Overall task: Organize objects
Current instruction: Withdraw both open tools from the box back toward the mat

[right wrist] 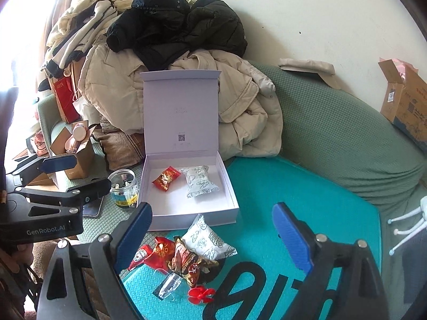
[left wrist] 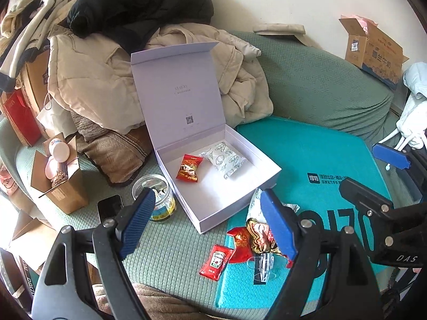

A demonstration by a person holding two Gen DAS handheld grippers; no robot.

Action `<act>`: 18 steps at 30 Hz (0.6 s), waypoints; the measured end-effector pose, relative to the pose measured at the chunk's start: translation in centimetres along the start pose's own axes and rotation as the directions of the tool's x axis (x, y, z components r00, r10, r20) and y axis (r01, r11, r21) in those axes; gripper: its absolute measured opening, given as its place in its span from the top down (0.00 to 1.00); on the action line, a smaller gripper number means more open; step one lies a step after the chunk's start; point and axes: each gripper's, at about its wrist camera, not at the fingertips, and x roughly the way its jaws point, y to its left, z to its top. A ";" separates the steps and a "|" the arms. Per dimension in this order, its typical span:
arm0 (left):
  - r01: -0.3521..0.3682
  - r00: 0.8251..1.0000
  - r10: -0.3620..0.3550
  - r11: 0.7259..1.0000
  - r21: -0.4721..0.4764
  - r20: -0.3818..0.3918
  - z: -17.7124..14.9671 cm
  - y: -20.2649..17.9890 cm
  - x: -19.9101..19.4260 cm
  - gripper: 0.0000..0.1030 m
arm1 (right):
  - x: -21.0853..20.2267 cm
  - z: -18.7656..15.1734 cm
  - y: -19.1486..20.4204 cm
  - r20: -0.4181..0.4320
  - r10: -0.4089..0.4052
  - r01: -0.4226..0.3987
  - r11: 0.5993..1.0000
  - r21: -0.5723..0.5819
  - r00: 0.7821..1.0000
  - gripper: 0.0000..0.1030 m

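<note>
A: How are the two grippers posed?
B: Both tilt downward, jaws wide and empty. The left gripper (left wrist: 208, 224) hangs over the sofa seat; the right gripper (right wrist: 213, 234) is beside it.
A: And the snacks?
B: The snack pile (right wrist: 184, 253) lies just beyond the right jaws (two packets already in the white box (right wrist: 226, 184)).

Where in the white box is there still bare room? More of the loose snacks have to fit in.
The white box holds only a red packet and a white patterned packet toward its back. Its front half, along the near wall, is bare. Outside, the loose snack pile on the teal mat crowds the box's front.
</note>
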 end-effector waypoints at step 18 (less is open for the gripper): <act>0.019 0.997 -0.019 1.000 -0.001 -0.079 -5.7 0.0 1.2 0.22 | 2.3 -4.8 0.8 -0.091 0.034 -0.030 0.998 0.050 0.995 0.10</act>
